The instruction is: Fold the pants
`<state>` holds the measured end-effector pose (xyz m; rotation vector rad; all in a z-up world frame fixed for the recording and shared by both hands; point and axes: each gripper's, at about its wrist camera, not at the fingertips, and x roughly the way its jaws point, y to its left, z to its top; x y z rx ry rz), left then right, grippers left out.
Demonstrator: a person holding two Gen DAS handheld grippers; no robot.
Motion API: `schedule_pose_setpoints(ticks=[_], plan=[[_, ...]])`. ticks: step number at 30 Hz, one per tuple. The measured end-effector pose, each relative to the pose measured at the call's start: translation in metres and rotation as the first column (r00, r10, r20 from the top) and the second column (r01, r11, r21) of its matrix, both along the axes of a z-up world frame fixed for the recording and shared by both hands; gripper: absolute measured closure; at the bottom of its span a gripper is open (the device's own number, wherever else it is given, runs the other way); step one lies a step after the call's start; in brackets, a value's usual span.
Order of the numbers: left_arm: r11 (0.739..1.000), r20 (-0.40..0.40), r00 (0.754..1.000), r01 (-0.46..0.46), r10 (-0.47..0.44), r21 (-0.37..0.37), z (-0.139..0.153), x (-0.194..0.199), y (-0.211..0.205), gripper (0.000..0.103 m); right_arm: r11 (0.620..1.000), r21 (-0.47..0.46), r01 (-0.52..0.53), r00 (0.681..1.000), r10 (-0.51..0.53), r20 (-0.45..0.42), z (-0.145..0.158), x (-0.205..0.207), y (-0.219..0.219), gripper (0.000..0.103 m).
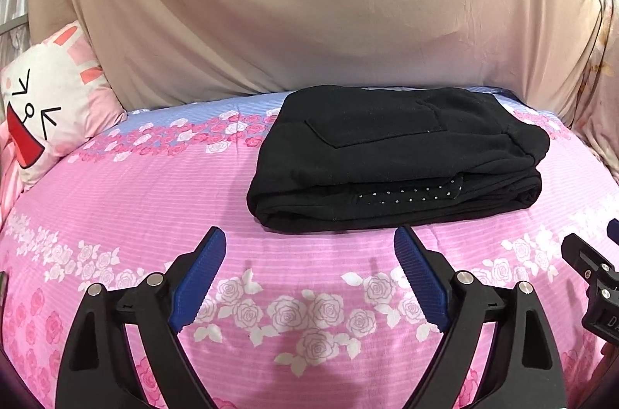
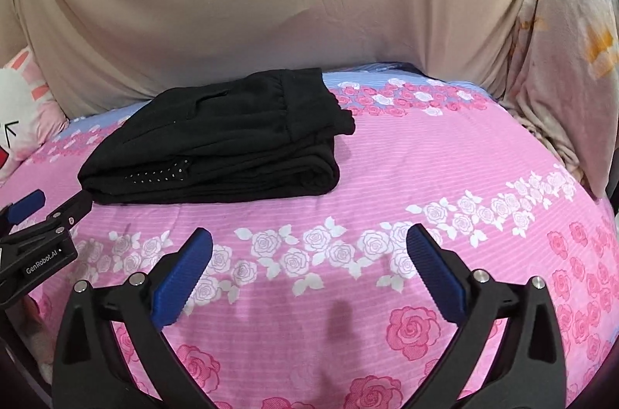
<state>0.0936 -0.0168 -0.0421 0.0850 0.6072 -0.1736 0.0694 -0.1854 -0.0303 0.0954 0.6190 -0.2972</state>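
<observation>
Black pants (image 1: pixel 398 157) lie folded into a thick rectangular stack on the pink rose-print bedsheet (image 1: pixel 154 200), a dotted inner layer showing at the front fold. In the right wrist view the pants (image 2: pixel 216 142) sit left of centre. My left gripper (image 1: pixel 309 238) hangs open just short of the stack's front edge, apart from it, with nothing between its blue pads. Off to the right of the stack my right gripper (image 2: pixel 309 238) stands open and empty over bare sheet. Each gripper shows at the edge of the other's view: the right gripper (image 1: pixel 603 235), the left gripper (image 2: pixel 58 200).
A beige cloth (image 1: pixel 309 2) hangs as a backdrop behind the bed. A white and pink cartoon pillow (image 1: pixel 50 107) lies at the back left. A floral pillow or blanket (image 2: pixel 561 60) is bunched at the back right.
</observation>
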Motion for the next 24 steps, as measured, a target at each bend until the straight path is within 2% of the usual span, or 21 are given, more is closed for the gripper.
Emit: schedule_pose_setpoints(ticks=[11,24], plan=[[1.0,0.002,1.0,-0.009,0.009,-0.008,0.0005,-0.0003,0.0026,0.017,0.999,-0.039,-0.02,1.0,0.02,0.004,0.0015,-0.002,0.0059,0.005],[1.0,0.019,1.0,-0.008,0.008,-0.006,0.0024,-0.0027,0.0031,0.017,0.999,-0.039,-0.017,1.0,0.018,0.004,0.0016,-0.0022,0.0052,0.005]])
